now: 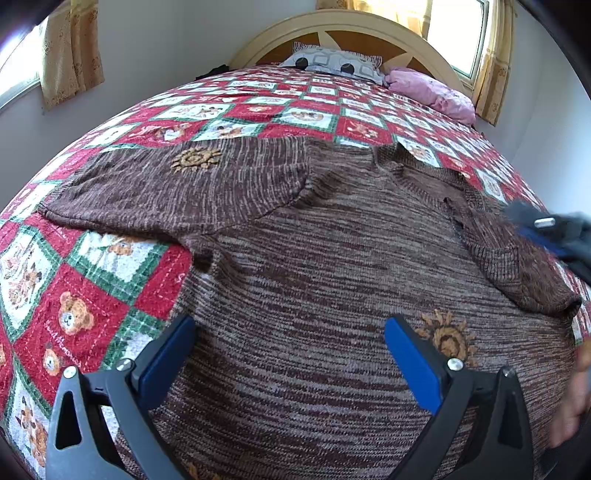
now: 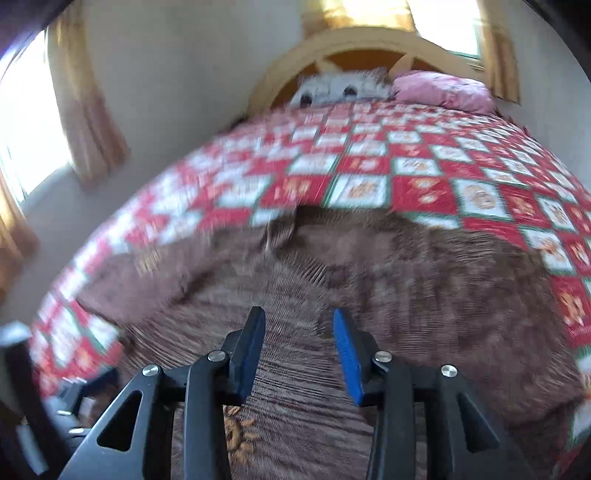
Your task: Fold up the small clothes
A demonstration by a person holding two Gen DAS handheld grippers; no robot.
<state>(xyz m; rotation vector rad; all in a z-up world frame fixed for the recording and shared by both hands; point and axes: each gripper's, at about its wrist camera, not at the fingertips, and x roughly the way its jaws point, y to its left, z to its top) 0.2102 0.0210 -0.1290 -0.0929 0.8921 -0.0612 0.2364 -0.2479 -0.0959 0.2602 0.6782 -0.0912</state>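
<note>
A brown knitted sweater (image 1: 314,258) with orange sun patches lies flat on the quilted bed. Its left sleeve (image 1: 147,184) stretches out to the left; its right sleeve (image 1: 517,266) is folded in over the body. My left gripper (image 1: 290,328) is wide open and empty, hovering over the sweater's lower body. My right gripper (image 2: 299,328) is open with a narrower gap, empty, above the sweater (image 2: 369,288); that view is motion-blurred. The right gripper also shows in the left wrist view (image 1: 550,232), blurred, at the right edge by the folded sleeve.
The sweater lies on a red, white and green teddy-bear quilt (image 1: 85,295). A grey patterned pillow (image 1: 332,61) and a pink pillow (image 1: 432,90) lie at the wooden headboard (image 1: 354,26). Curtained windows flank the bed.
</note>
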